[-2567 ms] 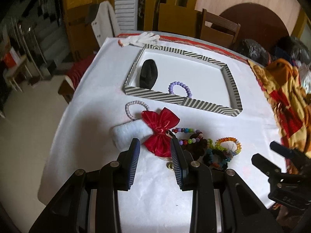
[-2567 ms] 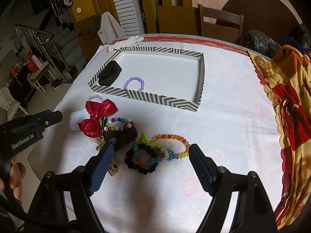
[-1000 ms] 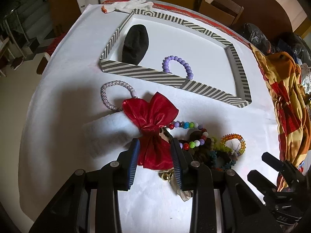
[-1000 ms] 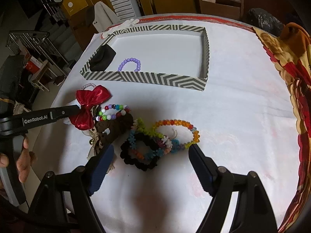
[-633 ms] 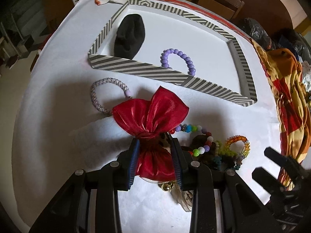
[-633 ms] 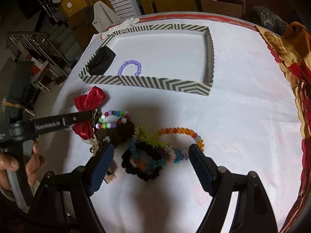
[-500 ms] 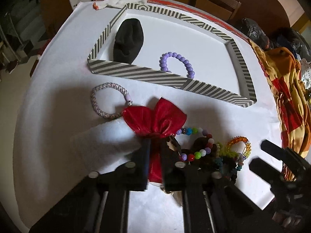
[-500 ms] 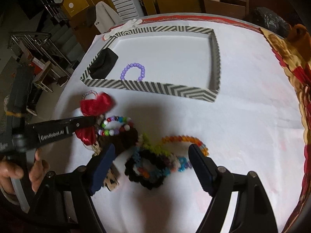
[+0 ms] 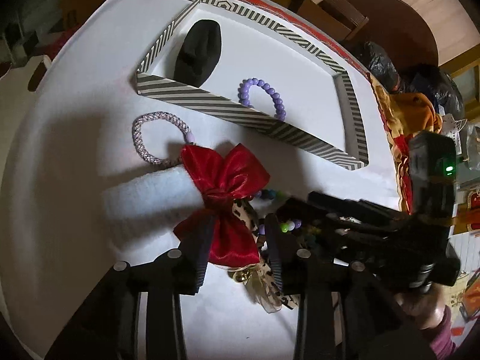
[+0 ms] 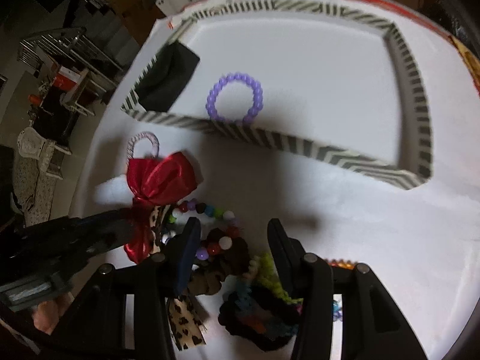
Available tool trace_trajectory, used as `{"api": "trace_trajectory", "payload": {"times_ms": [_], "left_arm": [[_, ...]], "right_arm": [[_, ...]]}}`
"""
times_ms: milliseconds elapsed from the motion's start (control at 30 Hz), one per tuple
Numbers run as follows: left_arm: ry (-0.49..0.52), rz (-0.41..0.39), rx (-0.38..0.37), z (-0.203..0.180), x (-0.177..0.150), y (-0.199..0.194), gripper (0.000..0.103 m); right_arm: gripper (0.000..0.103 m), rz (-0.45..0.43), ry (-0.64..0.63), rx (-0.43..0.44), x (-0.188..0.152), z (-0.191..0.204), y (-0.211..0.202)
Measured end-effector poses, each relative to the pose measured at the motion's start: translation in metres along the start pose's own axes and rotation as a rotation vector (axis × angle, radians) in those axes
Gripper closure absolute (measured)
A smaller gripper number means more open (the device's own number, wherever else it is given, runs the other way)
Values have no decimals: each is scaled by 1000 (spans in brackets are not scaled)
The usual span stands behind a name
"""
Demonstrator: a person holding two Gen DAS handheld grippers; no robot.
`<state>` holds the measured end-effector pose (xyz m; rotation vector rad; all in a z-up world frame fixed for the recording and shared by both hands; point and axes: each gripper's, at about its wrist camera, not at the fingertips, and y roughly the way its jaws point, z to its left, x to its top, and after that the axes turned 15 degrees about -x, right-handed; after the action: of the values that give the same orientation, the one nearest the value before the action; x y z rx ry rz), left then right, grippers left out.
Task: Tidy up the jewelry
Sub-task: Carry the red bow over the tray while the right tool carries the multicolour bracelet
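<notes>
Pinching the red bow (image 9: 231, 210) near its knot, the left gripper (image 9: 237, 258) is set to carry it to the striped tray (image 9: 210, 102) at the far side. The right gripper (image 10: 231, 255), jaws spread and empty, straddles the multicolored bead bracelet (image 10: 210, 228), probably grabbing that next.

Right wrist view is motion-blurred. The black right gripper (image 9: 345, 219) hides most of the multicoloured bead bracelet (image 9: 288, 225); the striped tray's front wall (image 9: 228, 105) cuts off the purple bead bracelet (image 9: 264, 96).
</notes>
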<state>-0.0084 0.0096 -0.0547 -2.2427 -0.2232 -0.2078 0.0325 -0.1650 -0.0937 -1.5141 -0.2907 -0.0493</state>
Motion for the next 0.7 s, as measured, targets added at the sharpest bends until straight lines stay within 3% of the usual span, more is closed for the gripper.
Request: {"api": "trace_trajectory", "payload": {"times_ms": [200,233,333,467,567,700], "left_arm": [[14,33,77,4,3,20,74],[16,42,89,5,2,23,78],[43,45,118,9,0,26,99],[38,24,105,13,-2,17,103],[66,-10,106,6,-3,3,103],[71,-46,92,1,-5,-17,103]], "right_arm": [[54,11,-35,-30,-4,10,9],[56,11,-38,-37,-5,10,9],[86,-6,-48,-49,-10,13,8],[92,-50,-29,-25,-16,12,1],[93,-77,7,47,-17,3,-14],[93,-126,28,74,-16,-2,-35]]}}
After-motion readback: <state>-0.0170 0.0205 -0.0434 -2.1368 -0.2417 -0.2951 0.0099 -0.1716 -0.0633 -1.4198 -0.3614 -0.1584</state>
